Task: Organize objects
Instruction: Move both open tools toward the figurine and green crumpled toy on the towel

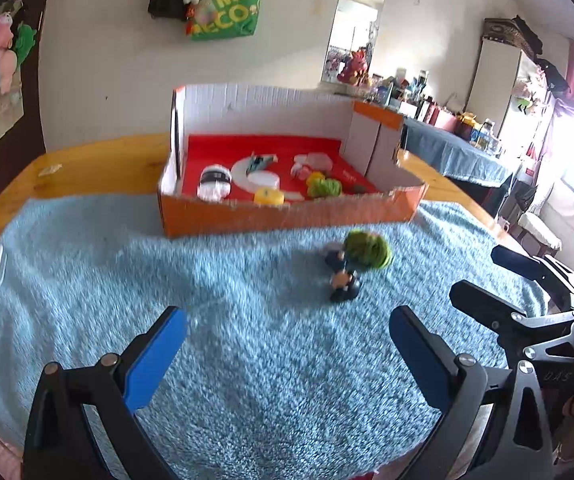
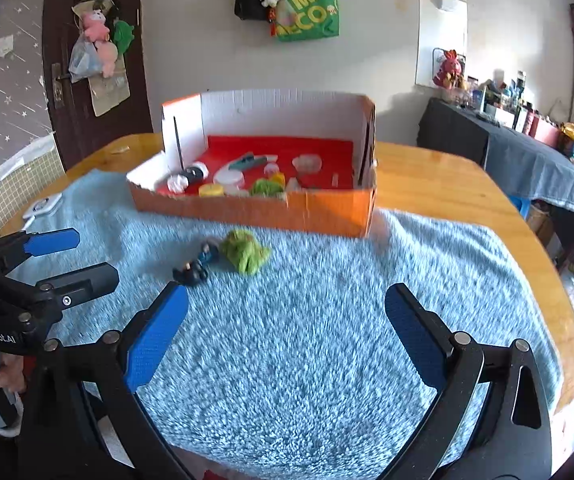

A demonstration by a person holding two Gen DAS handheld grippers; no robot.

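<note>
Left wrist view shows a fuzzy green plush toy (image 1: 368,249) lying on the shaggy light-blue towel (image 1: 247,360), touching two small dark figurines (image 1: 343,276), just before the orange cardboard box (image 1: 287,216) of small items. Left gripper (image 1: 287,336) and right gripper (image 2: 286,312) both gape wide, empty, above the towel on the wooden table (image 2: 447,184).

My room, daylight pouring in

Behind my wooden table (image 2: 447,184) a white wall (image 2: 207,64) holds a green tote bag (image 2: 309,10); a dark door (image 2: 99,80) stands left, a cluttered blue-draped side table (image 2: 547,176) right.
</note>
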